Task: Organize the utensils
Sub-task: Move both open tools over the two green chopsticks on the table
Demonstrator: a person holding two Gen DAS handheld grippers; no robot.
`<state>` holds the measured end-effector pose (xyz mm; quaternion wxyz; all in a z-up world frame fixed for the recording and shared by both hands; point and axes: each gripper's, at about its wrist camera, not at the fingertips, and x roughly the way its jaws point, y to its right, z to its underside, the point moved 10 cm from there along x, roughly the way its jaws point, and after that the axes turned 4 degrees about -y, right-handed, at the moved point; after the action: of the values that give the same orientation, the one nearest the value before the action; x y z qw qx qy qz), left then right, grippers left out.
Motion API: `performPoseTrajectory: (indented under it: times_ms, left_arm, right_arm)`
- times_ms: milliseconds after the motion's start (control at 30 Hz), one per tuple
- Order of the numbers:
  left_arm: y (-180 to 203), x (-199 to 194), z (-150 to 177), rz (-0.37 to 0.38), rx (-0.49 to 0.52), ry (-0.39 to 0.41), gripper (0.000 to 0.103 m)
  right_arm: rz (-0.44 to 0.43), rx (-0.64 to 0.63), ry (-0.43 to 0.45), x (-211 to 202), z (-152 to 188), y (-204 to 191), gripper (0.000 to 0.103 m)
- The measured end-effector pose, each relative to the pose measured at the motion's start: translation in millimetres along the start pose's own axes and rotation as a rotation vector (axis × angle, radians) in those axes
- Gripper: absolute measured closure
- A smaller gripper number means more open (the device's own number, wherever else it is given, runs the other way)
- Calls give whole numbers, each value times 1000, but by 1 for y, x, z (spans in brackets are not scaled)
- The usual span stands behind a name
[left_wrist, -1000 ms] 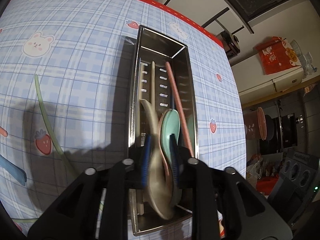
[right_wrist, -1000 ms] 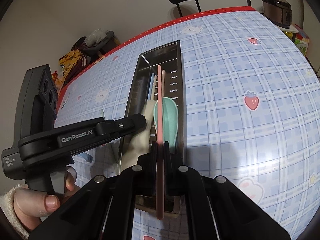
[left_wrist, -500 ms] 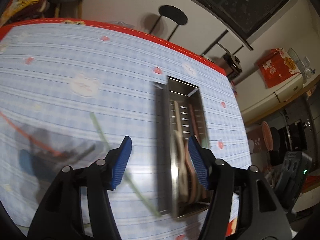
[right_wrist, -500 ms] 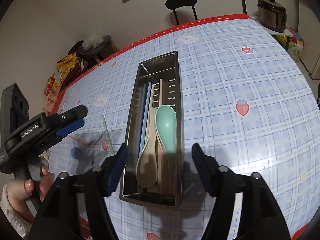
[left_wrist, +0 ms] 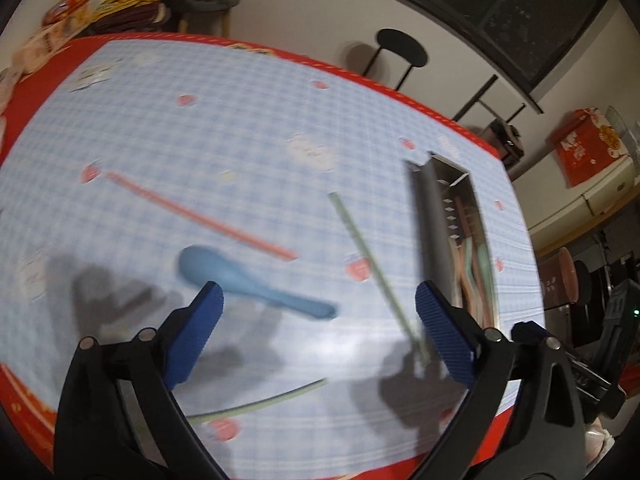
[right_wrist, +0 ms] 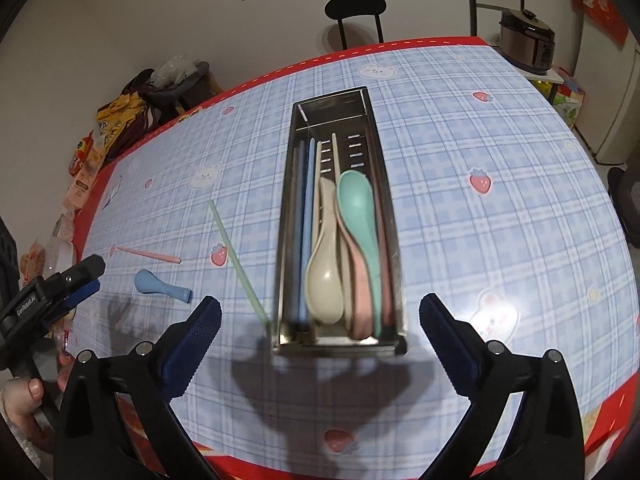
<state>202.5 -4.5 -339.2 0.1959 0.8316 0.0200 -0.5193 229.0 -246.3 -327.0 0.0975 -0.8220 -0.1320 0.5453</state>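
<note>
Blue pads stand wide apart on both grippers; each has just been opening, with nothing between its jaws. The right gripper [right_wrist: 320,320] hangs released above the near end of the tray [right_wrist: 338,350], and the left gripper [left_wrist: 318,320] is released over the table [left_wrist: 240,152] to the left of the tray.

Nearest the left gripper, left of the tray, lies a curved green stick [left_wrist: 260,402], then the blue spoon [left_wrist: 248,280], with a straight green stick [left_wrist: 376,272] between spoon and tray. Farther off, left of the tray, lies the pink stick [left_wrist: 200,216].

Inside the tray sit 3 spoons: beige [right_wrist: 326,272], pink [right_wrist: 358,280] and teal [right_wrist: 358,208], with blue and beige sticks alongside.

Risks, as I judge them: the left view is smeared, so a hasty close could miss the blue spoon's thin handle or skid the bowl across the slick cloth. The straight green stick's near end lies just beside the tray's corner; a gripper reaching for it could knock the tray. The stacked spoons already fill the near end, so another dropped on top may ride up over the rim. The thin sticks lie flat and could slip from the pads.
</note>
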Motion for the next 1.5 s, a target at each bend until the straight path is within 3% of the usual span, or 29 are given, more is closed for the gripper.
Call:
performPoseTrajectory:
  times_ms: [167, 333, 467, 567, 667, 867, 1000, 1200, 1500]
  left_arm:
    - [-44, -16, 20, -44, -24, -13, 7]
    - [-83, -25, 38, -111, -3, -29, 6]
    - [-113, -23, 55, -112, -22, -66, 6]
    - [-123, -17, 65, -111, 16, -92, 6]
    - [-121, -8, 74, -106, 102, -125, 6]
    - [-97, 11, 98, -78, 410, -185, 6]
    - [-87, 20, 110, -46, 540, -202, 7]
    - [-89, 30, 111, -14, 553, -225, 21]
    - [-80, 36, 114, -57, 649, -193, 22]
  right_arm:
    - [8, -31, -19, 9, 31, -35, 6]
    - [6, -117, -93, 31, 57, -79, 6]
    - [-3, -173, -95, 36, 66, -108, 6]
    - [1, -155, -95, 38, 72, -112, 6]
    - [16, -99, -102, 42, 78, -108, 6]
    - [56, -8, -111, 47, 91, -99, 6]
    - [73, 12, -98, 46, 93, -101, 6]
    - [75, 35, -87, 46, 95, -106, 6]
    - [75, 33, -105, 50, 91, -107, 6]
